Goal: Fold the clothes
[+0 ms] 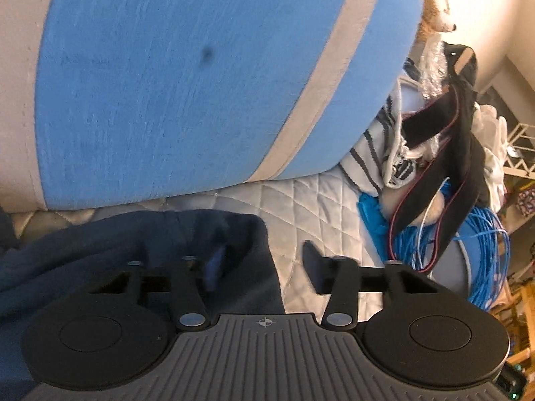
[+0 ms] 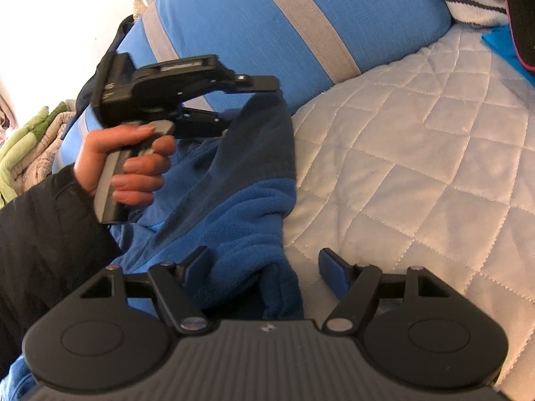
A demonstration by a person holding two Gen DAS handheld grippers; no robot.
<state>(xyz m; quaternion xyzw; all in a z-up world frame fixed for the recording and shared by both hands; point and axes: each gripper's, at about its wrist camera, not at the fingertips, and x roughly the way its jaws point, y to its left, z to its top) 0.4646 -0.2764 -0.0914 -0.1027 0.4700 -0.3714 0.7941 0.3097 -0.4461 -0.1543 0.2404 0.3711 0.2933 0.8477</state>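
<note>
Left tool (image 1: 264,262) stands with jaws apart (hand (image 2: 133,163) gripping its handle); right tool (image 2: 265,272) spread wide.

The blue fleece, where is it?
In the right wrist view, the blue fleece lies left of centre on the white quilt, below the striped blue cushion.

A pale quilted mattress cover (image 2: 418,167) spreads under a large blue cushion (image 1: 200,77) with grey stripes. Beside the cushion's end lies a heap of striped cloth, black straps and coiled blue cable (image 1: 485,244), with a cream wall (image 1: 495,10) brightly lit behind it.
</note>
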